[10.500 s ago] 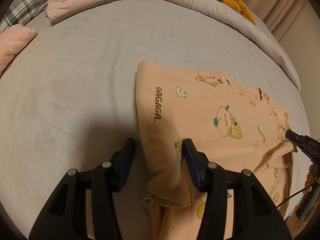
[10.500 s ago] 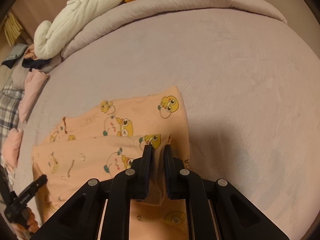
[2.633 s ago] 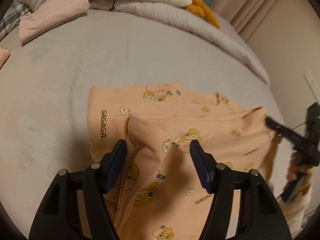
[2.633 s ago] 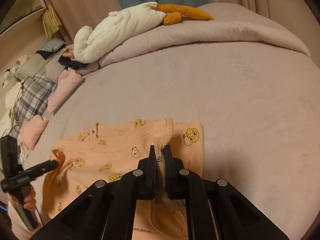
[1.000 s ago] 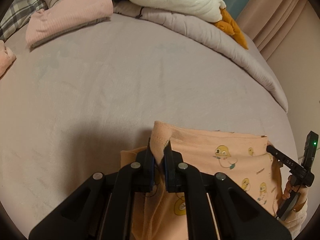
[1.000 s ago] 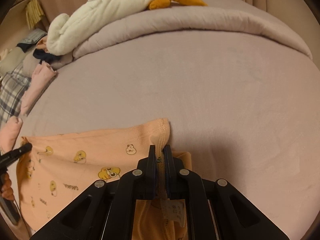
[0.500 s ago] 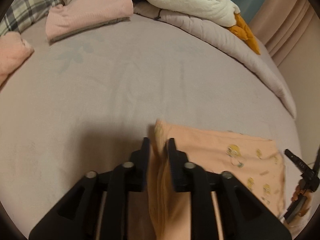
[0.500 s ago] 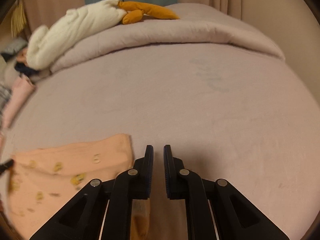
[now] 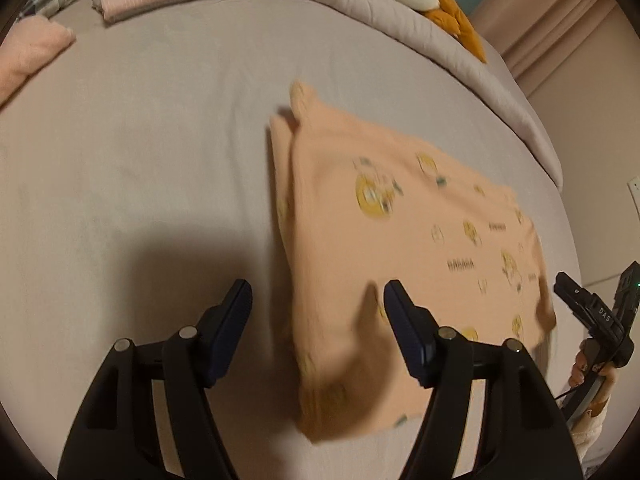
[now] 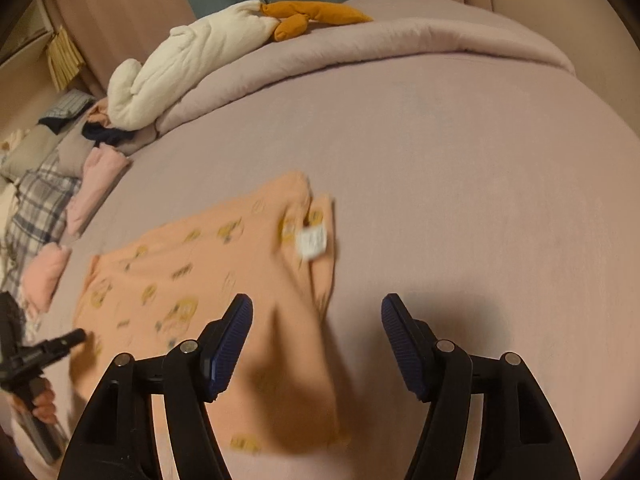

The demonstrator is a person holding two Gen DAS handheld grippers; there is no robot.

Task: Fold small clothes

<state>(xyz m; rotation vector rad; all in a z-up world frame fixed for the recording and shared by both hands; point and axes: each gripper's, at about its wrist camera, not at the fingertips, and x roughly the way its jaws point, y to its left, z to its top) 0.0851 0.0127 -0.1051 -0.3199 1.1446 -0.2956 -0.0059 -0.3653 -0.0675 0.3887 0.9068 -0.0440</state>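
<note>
We hold our left gripper point(image 9: 316, 320) and right gripper point(image 10: 316, 340) wide open, gripping nothing, above the folded peach cartoon-print garment point(image 9: 408, 248) lying mid-bed on the mauve bedsheet point(image 10: 460, 168), its white label point(image 10: 312, 243) showing.

Dim warm light, motion blur, fisheye edges, dark shadows

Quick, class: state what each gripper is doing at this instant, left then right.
Left gripper: open, holding nothing; the peach garment lies under it.
Right gripper: open, holding nothing, above the garment's edge.
</note>
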